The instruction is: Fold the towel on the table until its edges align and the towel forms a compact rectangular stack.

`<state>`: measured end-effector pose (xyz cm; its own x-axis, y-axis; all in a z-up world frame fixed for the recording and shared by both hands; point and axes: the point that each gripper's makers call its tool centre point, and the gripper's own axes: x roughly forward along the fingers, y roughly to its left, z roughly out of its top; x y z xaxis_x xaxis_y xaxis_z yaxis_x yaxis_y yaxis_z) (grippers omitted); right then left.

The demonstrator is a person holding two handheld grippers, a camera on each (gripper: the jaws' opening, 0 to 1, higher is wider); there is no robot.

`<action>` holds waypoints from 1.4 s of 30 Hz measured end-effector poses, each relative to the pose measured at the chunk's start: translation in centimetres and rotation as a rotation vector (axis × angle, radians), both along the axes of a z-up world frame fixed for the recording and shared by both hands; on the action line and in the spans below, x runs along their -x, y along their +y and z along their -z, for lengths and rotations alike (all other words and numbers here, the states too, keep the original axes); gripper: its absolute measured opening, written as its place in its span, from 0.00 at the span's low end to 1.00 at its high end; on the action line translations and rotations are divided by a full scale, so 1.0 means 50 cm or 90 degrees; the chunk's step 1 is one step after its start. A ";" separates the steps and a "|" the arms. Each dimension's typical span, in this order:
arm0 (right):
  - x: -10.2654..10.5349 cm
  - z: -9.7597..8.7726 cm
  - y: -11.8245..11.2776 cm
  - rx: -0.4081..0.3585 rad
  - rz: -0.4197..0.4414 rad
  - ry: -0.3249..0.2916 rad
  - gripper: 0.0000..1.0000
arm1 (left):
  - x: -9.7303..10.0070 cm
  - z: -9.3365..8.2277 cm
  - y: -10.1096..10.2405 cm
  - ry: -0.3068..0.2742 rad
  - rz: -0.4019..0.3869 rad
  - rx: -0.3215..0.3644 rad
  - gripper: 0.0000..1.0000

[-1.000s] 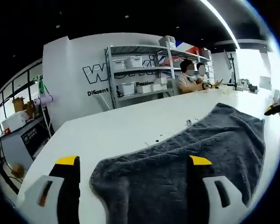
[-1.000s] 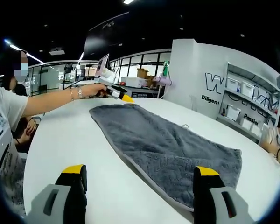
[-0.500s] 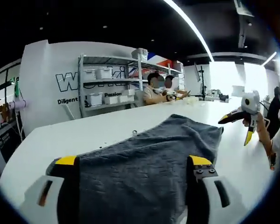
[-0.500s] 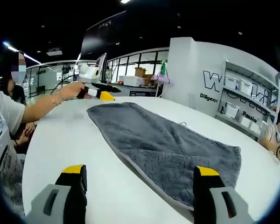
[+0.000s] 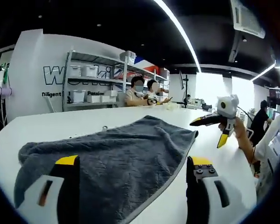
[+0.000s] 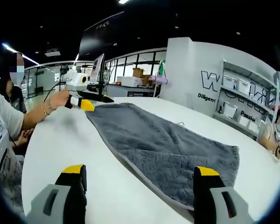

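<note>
A grey towel (image 5: 116, 158) lies spread flat and lengthwise on the white table (image 5: 51, 126). My left gripper (image 5: 133, 161) is open, its yellow-tipped jaws rising wide apart over the towel's near end. In the right gripper view the same towel (image 6: 168, 149) stretches away, and my right gripper (image 6: 140, 170) stands open above its near edge. The left gripper (image 6: 99, 102) appears there at the towel's far corner, held by a hand, jaws apart. The right gripper (image 5: 206, 134) hangs open beside the towel's far right corner in the left gripper view.
A metal shelf rack (image 5: 91, 84) with white bins stands against a lettered wall (image 6: 214, 84). Two people (image 5: 142, 91) sit at the table's far side. A small object (image 5: 104, 127) lies on the table beside the towel. A person's arm (image 6: 32, 112) reaches in from the left.
The left gripper has shifted along the towel's end toward its corner, dropping lower, and its view has swung round. The towel lies as before. The right gripper has barely moved.
</note>
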<state>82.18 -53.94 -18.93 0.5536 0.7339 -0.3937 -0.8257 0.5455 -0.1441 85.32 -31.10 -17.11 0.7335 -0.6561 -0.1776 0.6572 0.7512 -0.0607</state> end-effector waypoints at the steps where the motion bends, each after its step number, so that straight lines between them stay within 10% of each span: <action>1: 0.000 0.000 -0.001 0.000 0.001 0.001 0.99 | 0.002 0.001 -0.002 0.001 0.002 -0.002 1.00; 19: -0.015 0.000 -0.019 -0.008 0.021 0.009 0.99 | 0.016 -0.012 0.001 0.009 0.011 0.021 0.99; 30: -0.059 -0.045 -0.134 -0.059 0.122 -0.023 0.99 | 0.018 -0.013 -0.001 0.009 0.019 0.015 0.99; 42: -0.094 0.002 -0.291 0.106 0.281 -0.036 0.80 | 0.019 -0.009 0.000 0.012 0.023 0.008 0.98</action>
<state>86.89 -68.48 -19.03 0.8219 0.3540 -0.4463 -0.5091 0.8080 -0.2966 84.36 -31.12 -16.65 0.7054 -0.6848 -0.1831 0.6832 0.7257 -0.0820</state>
